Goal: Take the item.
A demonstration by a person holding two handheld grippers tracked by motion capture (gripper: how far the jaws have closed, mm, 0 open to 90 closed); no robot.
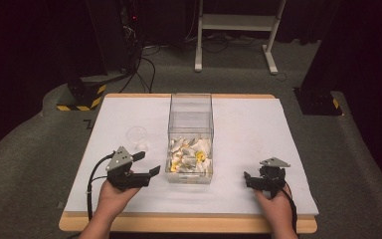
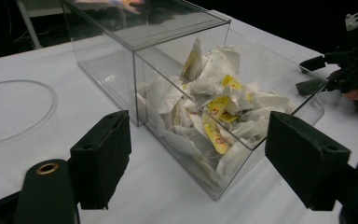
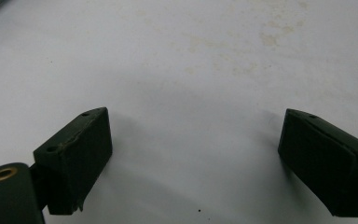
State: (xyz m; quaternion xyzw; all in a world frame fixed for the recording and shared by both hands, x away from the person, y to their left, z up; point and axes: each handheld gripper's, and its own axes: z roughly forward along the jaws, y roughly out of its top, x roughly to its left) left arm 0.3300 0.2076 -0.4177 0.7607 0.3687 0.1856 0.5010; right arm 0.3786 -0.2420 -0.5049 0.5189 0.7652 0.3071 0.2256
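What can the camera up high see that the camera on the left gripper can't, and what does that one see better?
The high view takes in the person's hands, the left gripper from outside, the whole white table and the dark floor behind it. The left gripper view gets close enough to show yellow tags on the tea bags. Both show the clear box, the round clear dish and the right gripper.

1. A white table (image 1: 258,149) with a wooden edge stands on grey carpet (image 1: 25,159).
2. Behind it, a white frame stand (image 1: 236,22) and black cables (image 1: 142,64) lie near a yellow-and-black striped base (image 1: 82,94).
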